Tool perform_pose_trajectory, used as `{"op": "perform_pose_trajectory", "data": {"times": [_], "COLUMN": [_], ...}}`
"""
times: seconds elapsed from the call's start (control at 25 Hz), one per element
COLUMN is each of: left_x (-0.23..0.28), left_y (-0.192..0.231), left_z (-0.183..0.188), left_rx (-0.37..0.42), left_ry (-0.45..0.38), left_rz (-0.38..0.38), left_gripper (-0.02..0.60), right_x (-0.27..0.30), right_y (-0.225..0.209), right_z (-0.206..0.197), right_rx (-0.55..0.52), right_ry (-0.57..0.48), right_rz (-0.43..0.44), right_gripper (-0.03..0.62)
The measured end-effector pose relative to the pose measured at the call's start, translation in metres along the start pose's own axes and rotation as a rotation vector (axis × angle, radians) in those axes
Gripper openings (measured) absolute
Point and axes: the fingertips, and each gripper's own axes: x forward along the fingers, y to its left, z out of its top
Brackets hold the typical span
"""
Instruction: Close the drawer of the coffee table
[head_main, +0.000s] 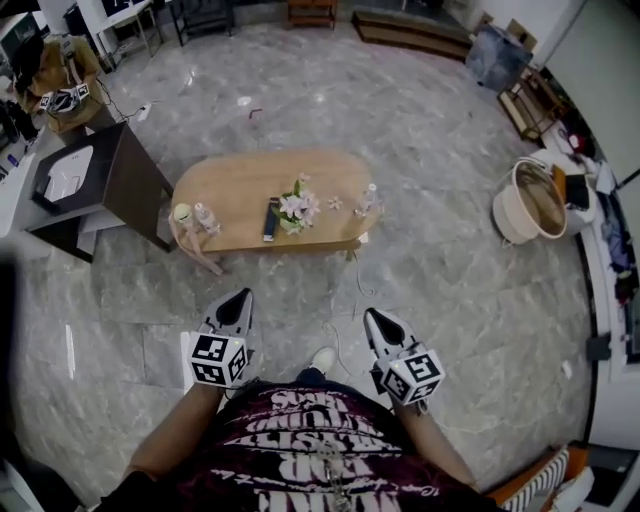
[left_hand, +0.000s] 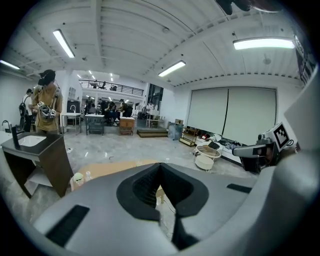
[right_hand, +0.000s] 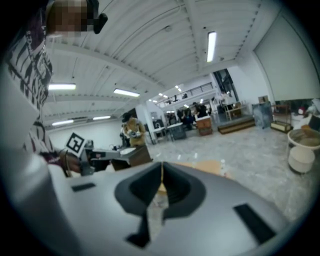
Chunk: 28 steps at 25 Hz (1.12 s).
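Right, down at the bottom, the left gripper (head_main: 241, 297) and the right gripper (head_main: 373, 317) are side by side in front of the person's printed shirt (head_main: 300, 450). Both point ahead. Each pair of fingers is pressed fully together with nothing between them. One white shoe (head_main: 322, 358) shows on the marble floor (head_main: 450, 290) between the grippers.

Further ahead, well apart from both grippers, is the oval wooden coffee table (head_main: 240, 180). Its drawer cannot be made out from above. A bunch of flowers (head_main: 298, 207) sits near the middle of the front edge, with a dark remote (head_main: 270, 220) just beside it. Small bottles (head_main: 205, 217) stand at the left end and another bottle (head_main: 369, 197) at the right end.

Left of the table is a dark sink cabinet (head_main: 125, 175), and far right a round basket (head_main: 535, 200).
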Motion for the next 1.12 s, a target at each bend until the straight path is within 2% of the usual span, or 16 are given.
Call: {"op": "perform_pose_trajectory", "data": {"times": [0.2, 0.4, 0.6, 0.76, 0.88, 1.12], "left_x": [0.014, 0.014, 0.021, 0.044, 0.072, 0.126], "left_y": [-0.003, 0.013, 0.023, 0.039, 0.044, 0.052], "left_z": [0.009, 0.008, -0.001, 0.003, 0.011, 0.032], "left_rx": [0.008, -0.014, -0.044, 0.022, 0.013, -0.017], "left_ry": [0.004, 0.026, 0.064, 0.078, 0.074, 0.062], "left_rz": [0.056, 0.12, 0.138, 0.175, 0.151, 0.039], "left_gripper": [0.021, 0.021, 0.021, 0.02, 0.021, 0.021], "right_x": [0.018, 0.034, 0.053, 0.07, 0.079, 0.102], "right_y": [-0.038, -0.041, -0.043, -0.053, -0.066, -0.083], "right_z": [0.01, 0.009, 0.0, -0.001, 0.006, 0.027], "right_rx": [0.02, 0.03, 0.059, 0.062, 0.062, 0.048], "right_ry": [-0.02, -0.003, 0.043, 0.077, 0.085, 0.096], "right_rz": [0.026, 0.074, 0.096, 0.083, 0.052, -0.01], "right_gripper": [0.035, 0.035, 0.035, 0.035, 0.035, 0.035]}}
